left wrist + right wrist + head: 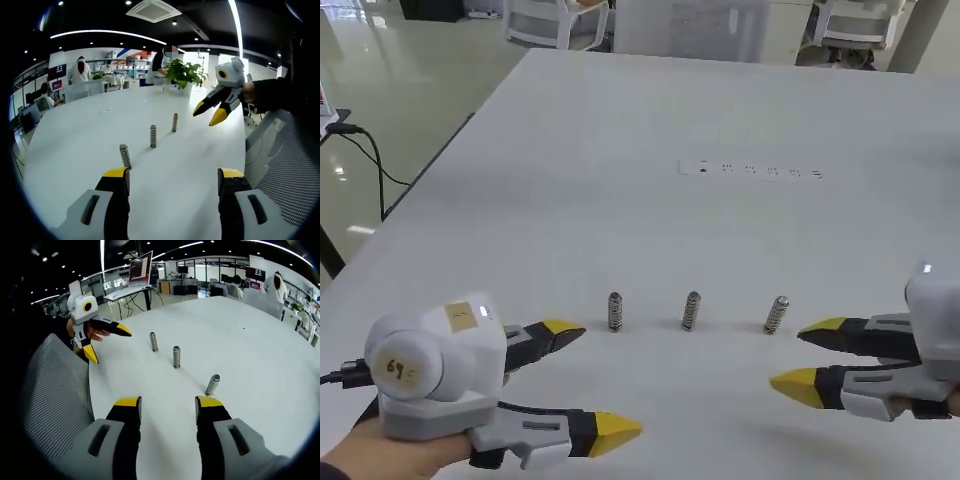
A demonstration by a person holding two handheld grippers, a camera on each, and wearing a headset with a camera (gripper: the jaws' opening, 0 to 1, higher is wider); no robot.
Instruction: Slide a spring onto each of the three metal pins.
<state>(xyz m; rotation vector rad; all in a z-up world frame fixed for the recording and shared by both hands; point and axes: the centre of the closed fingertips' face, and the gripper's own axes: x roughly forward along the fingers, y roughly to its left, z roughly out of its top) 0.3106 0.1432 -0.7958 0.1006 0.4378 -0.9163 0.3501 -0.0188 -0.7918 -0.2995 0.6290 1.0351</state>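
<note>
— White table [620, 130], open office behind. What do you see, left to right?

— My left gripper [602, 378] hovers over the near edge, jaws spread wide, empty. Next, three springs stand in a row: left spring [615, 312], middle spring [691, 311], and right spring [776, 315], which leans. Each probably sits on a pin; I can't make out the metal. My right gripper [790, 358] hovers just beside the right spring, jaws apart, empty.

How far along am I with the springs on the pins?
Looks done: the left spring, middle spring and right spring all stand, apparently on pins, the right one leaning. In hand: nothing; the left hand-held gripper and right hand-held gripper are both open, empty. Left: seemingly nothing, maybe checking the leaning one.
</note>
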